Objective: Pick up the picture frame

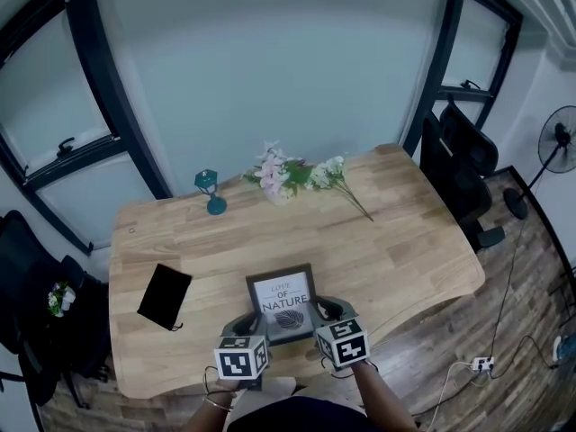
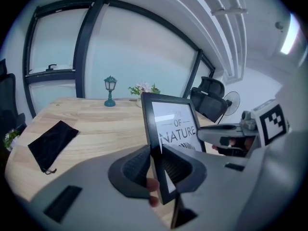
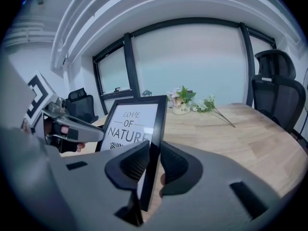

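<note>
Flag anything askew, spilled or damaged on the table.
Nothing damaged or spilled. One flower stem lies flat on the table beside the flower pot, not in it. The picture frame is tilted only because the left gripper and right gripper clamp its side edges.

Glossy black picture frame (image 1: 283, 299); pale matt wooden table (image 1: 387, 232); cloth pouch (image 1: 164, 296).
</note>
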`<action>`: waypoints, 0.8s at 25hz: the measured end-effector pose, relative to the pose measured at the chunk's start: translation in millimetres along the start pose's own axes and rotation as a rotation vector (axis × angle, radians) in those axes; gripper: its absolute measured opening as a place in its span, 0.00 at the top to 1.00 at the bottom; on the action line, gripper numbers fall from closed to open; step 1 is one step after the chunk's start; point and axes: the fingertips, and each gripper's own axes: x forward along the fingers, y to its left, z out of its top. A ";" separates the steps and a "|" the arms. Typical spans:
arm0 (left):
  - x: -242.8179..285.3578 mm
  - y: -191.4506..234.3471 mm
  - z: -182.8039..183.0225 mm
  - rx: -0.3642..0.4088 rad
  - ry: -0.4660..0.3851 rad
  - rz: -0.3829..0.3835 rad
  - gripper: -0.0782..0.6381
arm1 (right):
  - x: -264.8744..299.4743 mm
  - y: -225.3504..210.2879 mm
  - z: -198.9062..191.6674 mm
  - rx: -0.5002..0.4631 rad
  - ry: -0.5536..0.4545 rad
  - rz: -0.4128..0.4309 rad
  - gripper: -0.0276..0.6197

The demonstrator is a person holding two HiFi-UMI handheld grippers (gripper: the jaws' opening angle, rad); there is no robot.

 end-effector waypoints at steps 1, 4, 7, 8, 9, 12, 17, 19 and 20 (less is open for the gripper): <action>-3.1 -2.1 1.4 0.002 -0.008 0.000 0.79 | -3.8 1.0 2.4 0.000 -0.011 -0.001 0.85; -13.8 -9.1 4.2 0.012 -0.030 0.001 0.79 | -16.7 3.8 7.1 0.000 -0.041 -0.001 0.85; -21.8 -15.9 7.1 0.025 -0.047 0.000 0.79 | -26.6 3.2 8.0 -0.003 -0.062 -0.009 0.85; -24.2 -18.2 7.8 0.029 -0.052 -0.001 0.79 | -29.7 2.8 8.2 -0.004 -0.067 -0.012 0.85; -26.6 -20.4 8.2 0.032 -0.057 -0.001 0.79 | -32.9 2.8 8.7 -0.006 -0.074 -0.013 0.85; -32.9 -27.7 8.5 0.039 -0.071 -0.003 0.79 | -43.5 2.9 9.6 -0.013 -0.087 -0.015 0.85; -45.1 -40.5 10.8 0.045 -0.097 0.000 0.79 | -61.2 2.4 12.9 -0.023 -0.114 -0.018 0.85; -50.2 -45.1 12.3 0.046 -0.107 0.001 0.79 | -68.0 2.4 15.2 -0.028 -0.126 -0.017 0.85; -52.7 -47.3 12.5 0.046 -0.110 0.003 0.79 | -71.5 2.6 16.1 -0.031 -0.132 -0.016 0.85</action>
